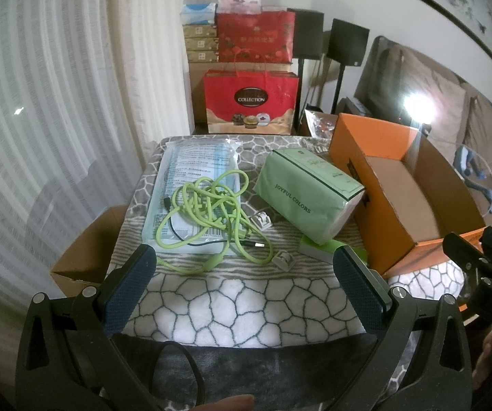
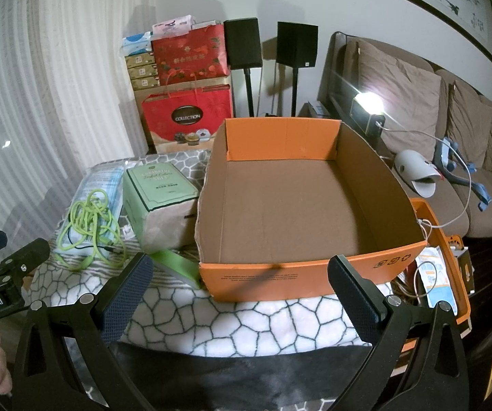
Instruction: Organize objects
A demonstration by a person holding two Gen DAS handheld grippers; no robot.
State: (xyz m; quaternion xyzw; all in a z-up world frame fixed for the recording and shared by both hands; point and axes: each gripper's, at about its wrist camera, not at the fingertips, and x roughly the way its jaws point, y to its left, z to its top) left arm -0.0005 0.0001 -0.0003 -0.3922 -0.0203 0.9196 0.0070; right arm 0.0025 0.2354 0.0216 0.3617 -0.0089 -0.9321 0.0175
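**Operator:** Orange corrugated-cardboard box (image 2: 280, 274), open at the top, is the largest item and the only container within reach. What is in it?

**Technician:** Nothing; bare brown floor and walls show throughout. It stands on the patterned grey-and-white blanket (image 1: 232, 308) covering the counter, at the right end. A plain brown cardboard box (image 1: 88, 257) sits lower, off the left edge; its contents cannot be read.

**Operator:** What should go in, and in what order?

**Technician:** Largest first, judged from the layout. The pale green soft tissue pack (image 1: 309, 193) lies just beside the orange box, leaning against its left wall. The flat clear plastic packet of blue-white masks (image 1: 194, 167) lies further left. The tangled lime-green charging cable (image 1: 211, 212) rests on that packet. A small green-and-white block (image 1: 317, 248) lies under the tissue pack's near corner, and two small white clips (image 1: 261, 222) lie beside the cable.

**Operator:** Gripper condition?

**Technician:** Left gripper (image 1: 244, 267) and right gripper (image 2: 240, 275) both stand fully wide, holding nothing, short of the objects. Grasp the tissue pack across its narrow width. Gather the cable at its densest knot so loops do not trail.
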